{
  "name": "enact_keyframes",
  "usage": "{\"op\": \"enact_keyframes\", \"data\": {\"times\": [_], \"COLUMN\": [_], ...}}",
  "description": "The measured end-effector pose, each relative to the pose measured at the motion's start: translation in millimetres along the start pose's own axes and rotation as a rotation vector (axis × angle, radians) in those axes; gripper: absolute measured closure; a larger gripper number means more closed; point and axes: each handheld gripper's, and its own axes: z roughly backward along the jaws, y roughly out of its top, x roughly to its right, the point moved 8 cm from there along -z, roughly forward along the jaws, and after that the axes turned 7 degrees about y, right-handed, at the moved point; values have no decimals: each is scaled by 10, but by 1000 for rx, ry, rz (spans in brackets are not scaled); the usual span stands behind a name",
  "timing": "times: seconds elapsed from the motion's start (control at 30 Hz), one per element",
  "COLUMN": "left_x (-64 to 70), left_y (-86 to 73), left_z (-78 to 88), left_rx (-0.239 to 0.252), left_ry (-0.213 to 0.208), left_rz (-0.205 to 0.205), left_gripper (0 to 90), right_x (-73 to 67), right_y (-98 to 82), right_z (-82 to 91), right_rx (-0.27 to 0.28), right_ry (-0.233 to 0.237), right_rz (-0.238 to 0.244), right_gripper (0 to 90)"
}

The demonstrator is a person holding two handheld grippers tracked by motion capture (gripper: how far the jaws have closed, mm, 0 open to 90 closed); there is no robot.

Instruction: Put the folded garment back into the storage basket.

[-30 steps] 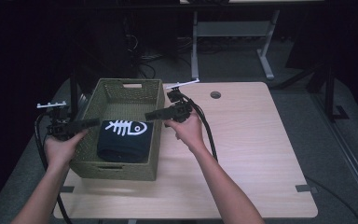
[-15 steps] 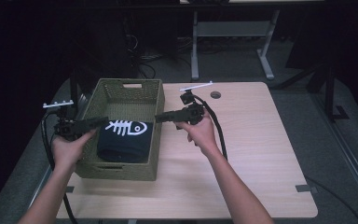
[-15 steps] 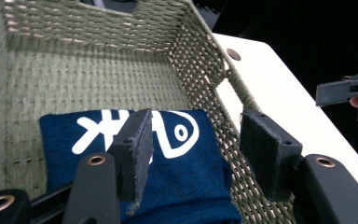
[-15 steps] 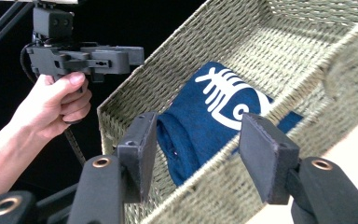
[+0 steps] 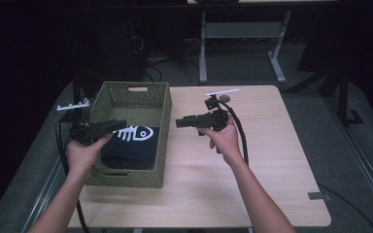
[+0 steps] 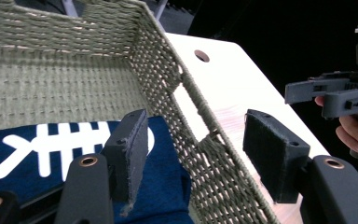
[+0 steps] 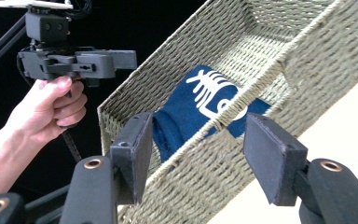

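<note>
My left gripper (image 5: 108,127) has its jaws parted with nothing pinched between them; they have just been opening. In the left gripper view one black pad (image 6: 129,148) hangs over the folded navy cloth with a white fishbone print (image 6: 37,154), the other pad sits outside, and the near wall of the woven olive-green rectangular basket (image 6: 177,88) runs up between the two without touching either. My right gripper (image 5: 188,122) is likewise spread and empty, its jaws also just having been opening. In the right gripper view its pads frame the basket's side wall (image 7: 242,140) from a distance, with the navy cloth (image 7: 200,105) lying inside behind the weave.

The cloth (image 5: 128,143) rests flat on the bottom of the basket (image 5: 131,97), in the half nearer me, print facing up. The basket stands on the left part of the pale wooden table (image 5: 272,184).

Compared with a second ago, both grippers are out of the basket: then their tips met over the cloth, and now the left one sits over the basket's left rim while the right one hovers over bare tabletop just beside the basket's right wall. The cloth lies where it did.
</note>
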Motion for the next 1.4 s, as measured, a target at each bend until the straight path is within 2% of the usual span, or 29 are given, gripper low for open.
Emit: {"op": "enact_keyframes", "data": {"times": [0.2, 0.43, 0.6, 1.03, 1.4], "left_x": [144, 299, 387, 696, 996], "left_y": [-12, -46, -36, -107, -185], "left_z": [-60, -142, -205, -403, -497], "left_rx": [-3, -16, -8, -33, -54], "left_ry": [-27, -47, -56, -89, -149], "left_rz": [-22, -37, -29, -63, -108], "left_gripper": [399, 393, 393, 383, 359], "right_x": [40, 107, 119, 201, 316], "right_y": [-47, -107, -148, -311, -463], "right_z": [155, 308, 441, 788, 1063], "right_rx": [23, 33, 57, 65, 93], "right_ry": [0, -4, 11, -14, -50], "right_rz": [-20, -16, -25, -33, -53], "right_gripper": [420, 417, 413, 394, 393]}}
